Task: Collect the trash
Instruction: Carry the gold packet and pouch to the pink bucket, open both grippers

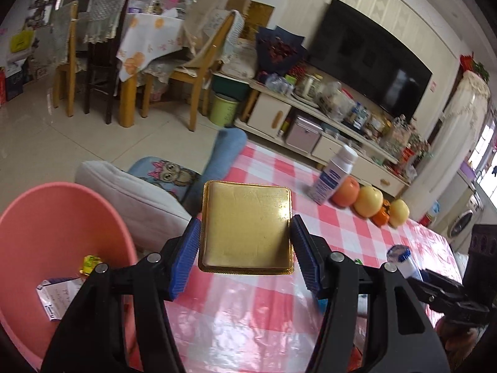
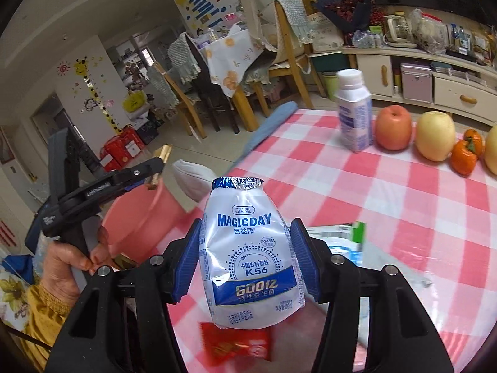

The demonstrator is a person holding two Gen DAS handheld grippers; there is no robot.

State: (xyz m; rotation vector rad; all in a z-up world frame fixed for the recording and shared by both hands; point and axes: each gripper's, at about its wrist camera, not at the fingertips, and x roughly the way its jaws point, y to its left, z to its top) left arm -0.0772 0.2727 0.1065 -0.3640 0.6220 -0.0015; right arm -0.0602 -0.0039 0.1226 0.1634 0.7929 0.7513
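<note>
My left gripper is shut on a square gold tray and holds it above the checked table, just right of the pink basin. The basin holds a small carton and a yellow wrapper. My right gripper is shut on a white and blue Magicday yogurt bottle, held upright above the table. The left gripper with the gold tray shows at left in the right wrist view, over the pink basin. A red wrapper lies below the bottle.
A white and blue milk bottle stands on the pink checked tablecloth beside apples and oranges. A green and blue packet lies right of my right gripper. Chairs, a cushion and a TV cabinet stand beyond the table.
</note>
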